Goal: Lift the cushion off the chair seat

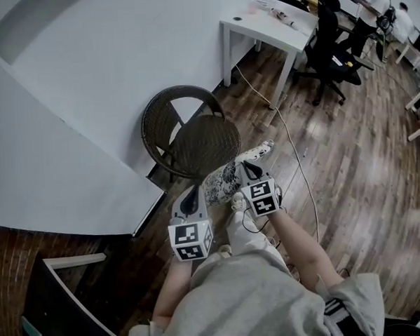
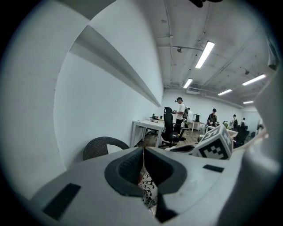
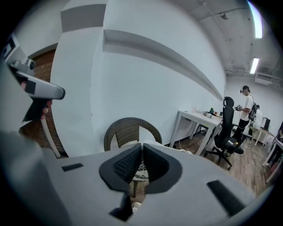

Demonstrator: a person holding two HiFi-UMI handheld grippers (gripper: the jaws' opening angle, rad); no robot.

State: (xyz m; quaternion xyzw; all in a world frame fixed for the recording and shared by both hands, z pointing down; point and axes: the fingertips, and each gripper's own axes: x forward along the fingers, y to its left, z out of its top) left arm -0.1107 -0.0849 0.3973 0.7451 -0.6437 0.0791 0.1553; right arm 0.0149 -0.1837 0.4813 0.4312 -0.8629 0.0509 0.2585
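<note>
A dark wicker chair [image 1: 194,133] stands by the white wall, its woven seat bare. The cushion [image 1: 228,175], white with a black flower pattern, hangs in the air just in front of the chair, between my two grippers. My left gripper [image 1: 194,194] is shut on the cushion's near left edge; patterned cloth [image 2: 148,190] shows pinched between its pads. My right gripper [image 1: 247,169] is shut on the cushion's right side, and cloth [image 3: 140,170] shows between its closed jaws. The chair back [image 3: 128,130] lies beyond the right gripper and also appears as a chair [image 2: 102,145] in the left gripper view.
A white desk [image 1: 266,27] and a black office chair [image 1: 330,48] stand at the back right, with people beyond. A cable [image 1: 297,152] runs across the wooden floor. A white wall [image 1: 87,100] lies left, a pale frame [image 1: 68,273] at bottom left.
</note>
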